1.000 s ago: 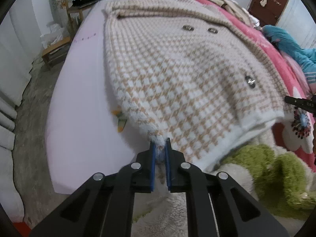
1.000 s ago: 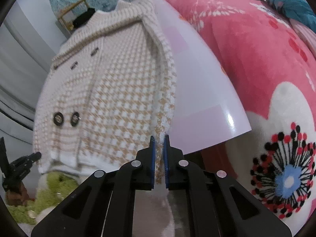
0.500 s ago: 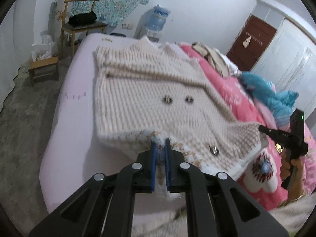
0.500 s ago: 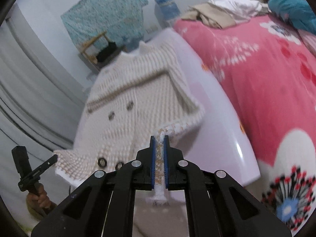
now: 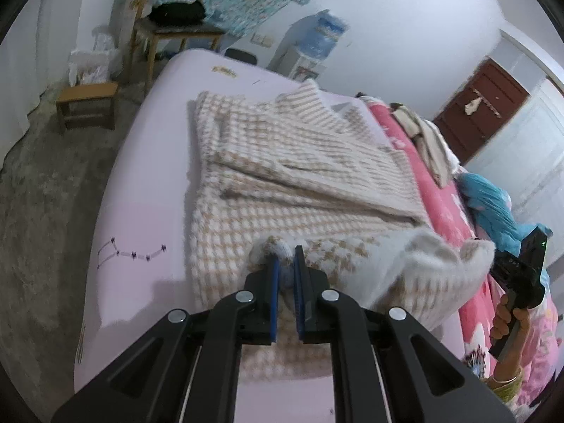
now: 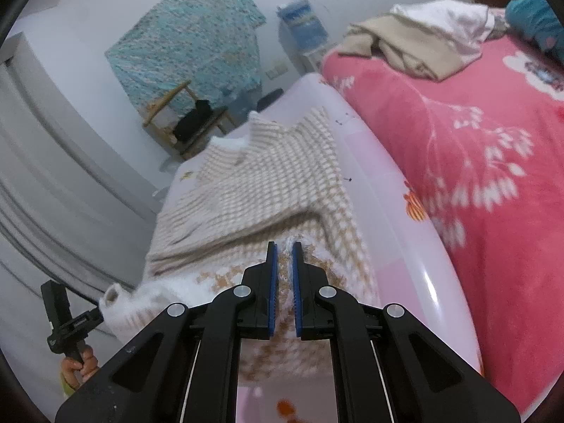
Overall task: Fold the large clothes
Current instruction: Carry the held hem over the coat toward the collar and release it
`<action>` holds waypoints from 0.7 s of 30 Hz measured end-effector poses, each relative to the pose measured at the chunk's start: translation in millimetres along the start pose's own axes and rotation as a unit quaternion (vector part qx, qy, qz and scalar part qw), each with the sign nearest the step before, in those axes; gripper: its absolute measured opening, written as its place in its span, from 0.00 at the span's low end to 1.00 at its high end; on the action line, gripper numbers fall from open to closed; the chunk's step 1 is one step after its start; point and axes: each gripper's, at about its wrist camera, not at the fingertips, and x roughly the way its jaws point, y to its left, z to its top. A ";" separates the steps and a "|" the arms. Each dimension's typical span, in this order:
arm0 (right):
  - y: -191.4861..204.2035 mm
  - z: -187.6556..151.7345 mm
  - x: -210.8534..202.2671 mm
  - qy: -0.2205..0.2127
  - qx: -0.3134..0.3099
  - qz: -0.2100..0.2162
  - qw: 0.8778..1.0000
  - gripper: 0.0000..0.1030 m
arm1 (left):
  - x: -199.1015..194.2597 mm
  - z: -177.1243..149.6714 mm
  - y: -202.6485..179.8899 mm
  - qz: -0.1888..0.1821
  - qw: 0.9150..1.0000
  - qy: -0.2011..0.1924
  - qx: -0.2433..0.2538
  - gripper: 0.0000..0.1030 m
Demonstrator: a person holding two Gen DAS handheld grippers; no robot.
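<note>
A beige-and-white houndstooth knit cardigan [image 5: 282, 190] lies on a pale lilac board [image 5: 141, 218], its lower half folded up over the body. My left gripper [image 5: 285, 253] is shut on the hem's left corner, held over the garment's middle. My right gripper [image 6: 283, 250] is shut on the hem's right corner above the cardigan [image 6: 268, 183]. The white hem sags between the two grippers. The right gripper also shows in the left wrist view [image 5: 521, 275], and the left gripper in the right wrist view [image 6: 70, 320].
A pink floral blanket [image 6: 476, 162] with a pile of clothes [image 6: 416, 46] lies right of the board. A wooden chair [image 5: 169, 24], a low stool [image 5: 88, 102] and a water dispenser [image 5: 313, 46] stand beyond it. Grey floor [image 5: 46, 211] is on the left.
Both grippers have lifted the hem from the near edge and carried it forward over the cardigan toward the collar, folding the lower half up. The buttons are now covered.
</note>
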 end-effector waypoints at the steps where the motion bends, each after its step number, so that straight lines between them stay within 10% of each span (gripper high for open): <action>1: -3.8 2.7 9.4 0.005 0.005 0.000 1.000 0.06 | 8.1 3.3 4.6 0.002 1.000 0.005 -0.005 0.08; 9: -52.0 12.9 69.9 0.050 0.079 0.035 0.995 0.30 | 44.9 13.4 41.2 -0.017 0.995 0.049 -0.080 0.14; 13: -57.8 14.9 55.4 0.029 0.089 0.027 0.995 0.59 | 39.0 13.4 44.7 -0.037 0.994 0.053 -0.088 0.20; 17: -57.7 11.0 37.3 0.022 0.086 0.021 0.996 0.59 | 28.6 10.8 38.7 -0.038 0.995 0.051 -0.077 0.27; 21: -53.5 0.1 20.4 0.014 0.067 0.000 0.998 0.60 | 7.0 7.8 23.9 0.013 0.999 0.011 -0.038 0.58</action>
